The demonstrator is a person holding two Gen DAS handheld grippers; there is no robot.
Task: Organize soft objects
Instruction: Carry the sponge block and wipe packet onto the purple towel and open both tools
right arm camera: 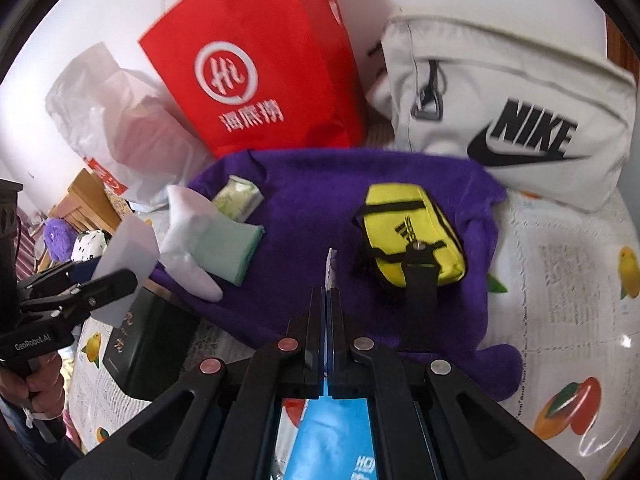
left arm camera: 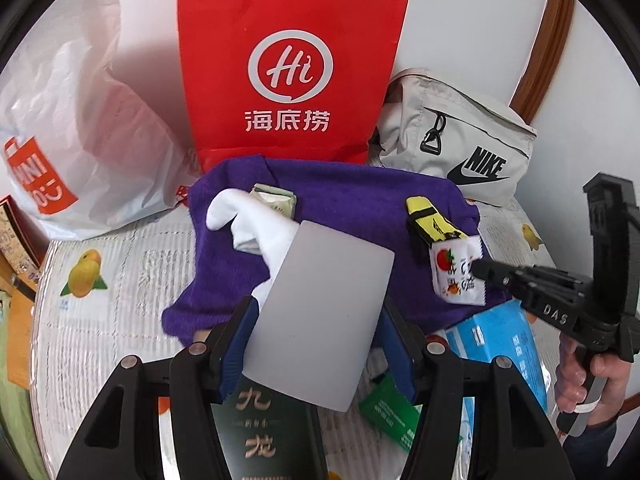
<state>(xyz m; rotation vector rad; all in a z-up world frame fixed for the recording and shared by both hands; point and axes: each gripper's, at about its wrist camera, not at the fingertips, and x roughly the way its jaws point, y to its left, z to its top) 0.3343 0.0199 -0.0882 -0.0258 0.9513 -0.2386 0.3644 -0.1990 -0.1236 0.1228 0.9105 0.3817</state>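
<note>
Scene: a table with a fruit-print cover (left arm camera: 120,280), a purple towel (left arm camera: 340,200) spread in the middle, bags leaning on the wall behind it.
Left gripper (left arm camera: 320,320): jaws about half open, pads pressing on the 2 side edges of a flat grey card (left arm camera: 320,312); it is gripped by the edges, likely so its face stays flat and clear over the towel.
Right gripper (right arm camera: 326,292): jaws fully closed, pinching a thin white sachet (left arm camera: 456,276) with a tomato print; in its own view the sachet shows only edge-on, a sliver above the tips.
Sachet place: lifted over the towel's right part, just beside the yellow pouch (right arm camera: 412,236); a pinch at 1 end suits so thin a packet.
Soft things on towel: white socks (right arm camera: 192,240) with a green cuff, a small green tissue pack (right arm camera: 236,196) touching them at the left, the yellow pouch at the right, well apart from the socks.
Towel role: judged to be the gathering spot, since the soft items all lie on it.
Off the towel: a dark box (right arm camera: 152,340) and a blue pack (left arm camera: 500,340) near its front edge.
Behind: red bag (left arm camera: 292,68), white plastic bag (left arm camera: 80,120), grey Nike bag (right arm camera: 500,120), all upright or slumped against the wall.
Step in hand: probably carrying both held pieces to be set down on the towel.
Risk: the sachet may slip or twist from so narrow a pinch.
</note>
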